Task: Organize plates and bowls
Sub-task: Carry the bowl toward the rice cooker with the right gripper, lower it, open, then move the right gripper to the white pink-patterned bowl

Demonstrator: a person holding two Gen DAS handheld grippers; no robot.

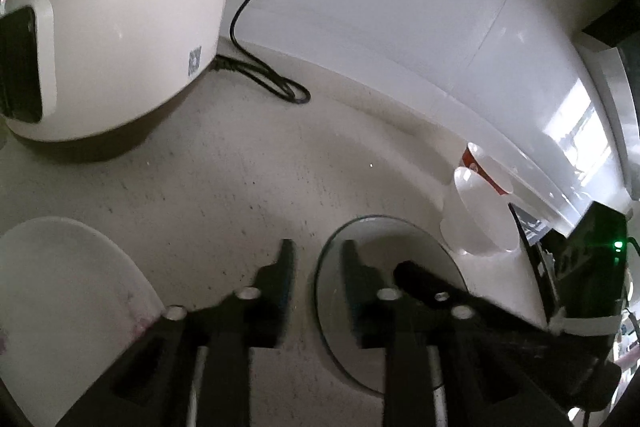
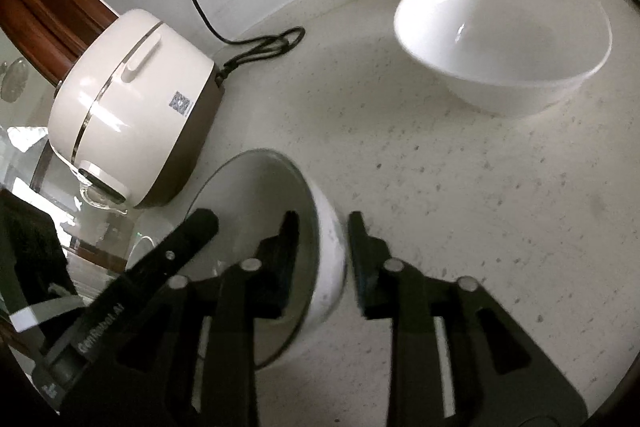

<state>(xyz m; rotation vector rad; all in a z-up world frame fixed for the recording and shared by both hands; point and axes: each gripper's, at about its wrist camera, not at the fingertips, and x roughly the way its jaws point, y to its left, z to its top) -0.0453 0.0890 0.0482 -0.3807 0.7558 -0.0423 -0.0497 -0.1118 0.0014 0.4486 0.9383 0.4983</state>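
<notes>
Grippers part-spread — left (image 1: 316, 259) and right (image 2: 323, 231) each straddle the bowl (image 2: 328, 251) rim, unclamped.

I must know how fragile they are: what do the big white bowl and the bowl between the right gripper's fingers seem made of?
Big white bowl: probably glazed ceramic, with glossy highlights. Gripped-side bowl: apparently ceramic too, glossy white with faint speckles.

place: home kitchen | evidence: rice cooker (image 2: 132, 107), bowls (image 2: 504, 39), speckled countertop (image 2: 440, 187)
</notes>
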